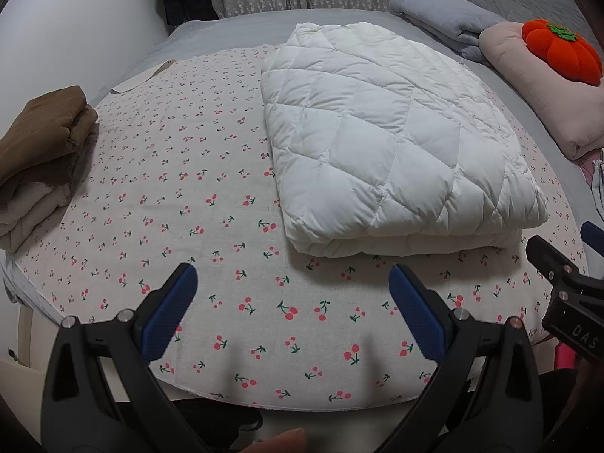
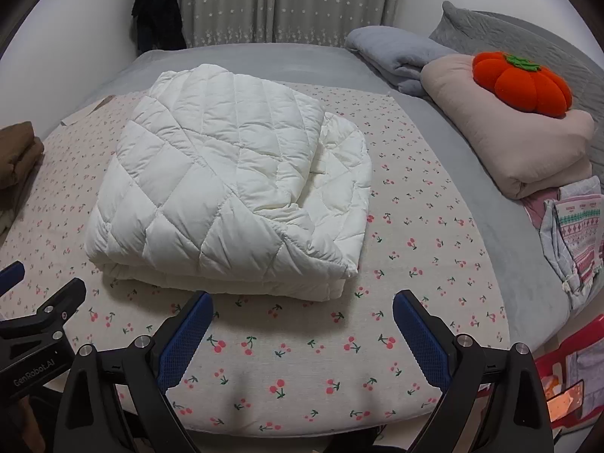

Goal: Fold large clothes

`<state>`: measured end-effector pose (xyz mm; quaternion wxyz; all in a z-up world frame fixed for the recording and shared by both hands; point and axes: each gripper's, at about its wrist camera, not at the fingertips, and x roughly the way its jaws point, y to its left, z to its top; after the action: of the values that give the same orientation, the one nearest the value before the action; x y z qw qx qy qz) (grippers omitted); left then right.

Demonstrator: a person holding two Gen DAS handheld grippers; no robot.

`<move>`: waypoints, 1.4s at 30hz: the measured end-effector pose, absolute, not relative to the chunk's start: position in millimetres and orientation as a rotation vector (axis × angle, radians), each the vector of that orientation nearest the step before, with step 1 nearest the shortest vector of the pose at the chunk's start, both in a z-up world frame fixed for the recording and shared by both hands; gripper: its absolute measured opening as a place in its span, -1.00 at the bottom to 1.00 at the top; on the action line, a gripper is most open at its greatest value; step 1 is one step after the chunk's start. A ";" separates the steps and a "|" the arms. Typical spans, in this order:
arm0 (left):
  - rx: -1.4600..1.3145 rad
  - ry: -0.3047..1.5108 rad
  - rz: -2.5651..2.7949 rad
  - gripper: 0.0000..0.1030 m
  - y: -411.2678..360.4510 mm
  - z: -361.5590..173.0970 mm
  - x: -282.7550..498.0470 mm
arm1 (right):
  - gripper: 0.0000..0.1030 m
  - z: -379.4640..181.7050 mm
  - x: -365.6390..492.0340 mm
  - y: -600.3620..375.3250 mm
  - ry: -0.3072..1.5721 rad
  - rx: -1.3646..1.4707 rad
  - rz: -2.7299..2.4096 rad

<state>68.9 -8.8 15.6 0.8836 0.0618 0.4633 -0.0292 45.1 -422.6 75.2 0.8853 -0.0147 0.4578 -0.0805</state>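
A white quilted padded garment [image 1: 389, 139] lies folded into a thick rectangular bundle on the cherry-print cloth [image 1: 188, 196]; it also shows in the right wrist view [image 2: 226, 196]. My left gripper [image 1: 292, 279] is open and empty, hovering over the cloth just in front of the bundle's near-left corner. My right gripper [image 2: 304, 309] is open and empty, just in front of the bundle's near edge. The right gripper's body shows at the right edge of the left wrist view [image 1: 566, 294].
A folded brown garment [image 1: 41, 158] lies at the cloth's left edge. At the right are a pink folded blanket [image 2: 509, 136] with an orange pumpkin cushion [image 2: 523, 83], a grey blanket [image 2: 396, 53] and patterned clothes [image 2: 573, 238]. Curtains [image 2: 287, 0] hang behind the bed.
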 end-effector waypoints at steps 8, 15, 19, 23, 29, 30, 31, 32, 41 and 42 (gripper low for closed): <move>0.136 0.966 -0.064 0.96 -10.6 14.7 67.9 | 0.90 71.5 47.0 -424.5 0.962 -0.028 -0.167; 0.138 0.967 -0.059 0.96 -9.7 13.6 68.0 | 0.90 70.8 47.4 -423.6 0.964 -0.026 -0.169; 0.138 0.972 -0.058 0.96 -8.6 12.4 69.3 | 0.90 70.7 48.0 -424.6 0.963 -0.023 -0.167; 0.139 0.967 -0.055 0.96 -9.9 12.5 69.7 | 0.90 70.5 46.2 -424.4 0.960 -0.015 -0.168; 0.142 0.974 -0.060 0.96 -13.6 11.0 71.2 | 0.90 71.9 43.0 -427.0 0.956 -0.002 -0.164; 0.143 0.974 -0.060 0.96 -14.8 10.9 70.8 | 0.90 72.1 43.0 -427.8 0.956 0.001 -0.165; 0.144 0.974 -0.061 0.96 -15.7 10.8 70.5 | 0.90 72.2 42.8 -428.8 0.956 0.004 -0.167; 0.144 0.974 -0.062 0.96 -16.2 10.7 70.5 | 0.90 72.2 42.8 -429.7 0.955 0.006 -0.168; 0.140 0.977 -0.065 0.96 -15.9 10.7 70.0 | 0.90 71.4 43.5 -432.1 0.956 0.009 -0.167; 0.139 0.978 -0.067 0.96 -15.7 10.6 70.2 | 0.90 71.0 43.8 -431.8 0.957 0.008 -0.166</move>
<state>70.2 -15.7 10.6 0.8801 0.0668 0.4691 -0.0320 43.8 -431.8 71.0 0.8844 0.0036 0.4597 -0.0799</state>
